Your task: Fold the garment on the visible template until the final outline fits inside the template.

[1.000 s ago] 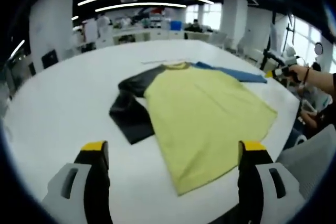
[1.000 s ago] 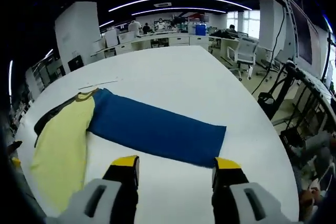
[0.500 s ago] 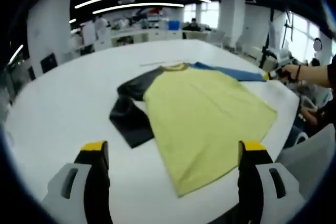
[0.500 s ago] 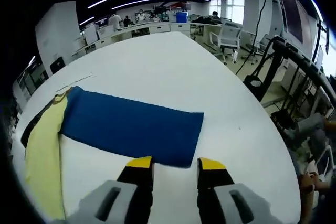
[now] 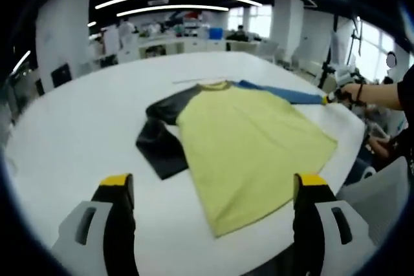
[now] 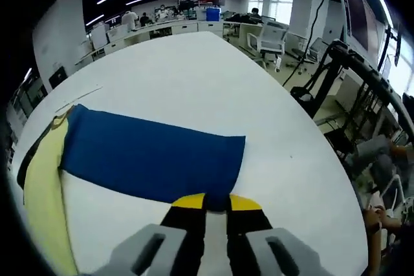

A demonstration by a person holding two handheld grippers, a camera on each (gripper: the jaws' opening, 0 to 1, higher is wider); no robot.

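Spread flat on the white table (image 5: 58, 134), a garment (image 5: 249, 140) with a yellow body, lying well ahead of the left gripper (image 5: 210, 189), whose yellow-tipped jaws stand wide apart and empty near the table's close edge, much as half a second and a second back. Folded-looking and bunched on the garment's left, a dark grey sleeve (image 5: 158, 150); stretched straight out on the right, a blue sleeve (image 5: 281, 92), reaching to the table's far right edge, where a hand with the other tool sits at the cuff. No template outline discernible on the tabletop. Further right, in the right gripper view, the real change: the right gripper (image 6: 216, 201) closer in than a second ago, jaws drawn from a broad gap to nearly touching, clenched over the near cuff edge of that blue sleeve (image 6: 152, 156). Cloth between the tips hidden by the tips themselves, so a pinch judged probable rather than seen. Probably the start of the first fold: sleeve gripped, ready for carrying across the yellow body. Nothing folded yet; most of the task ahead.
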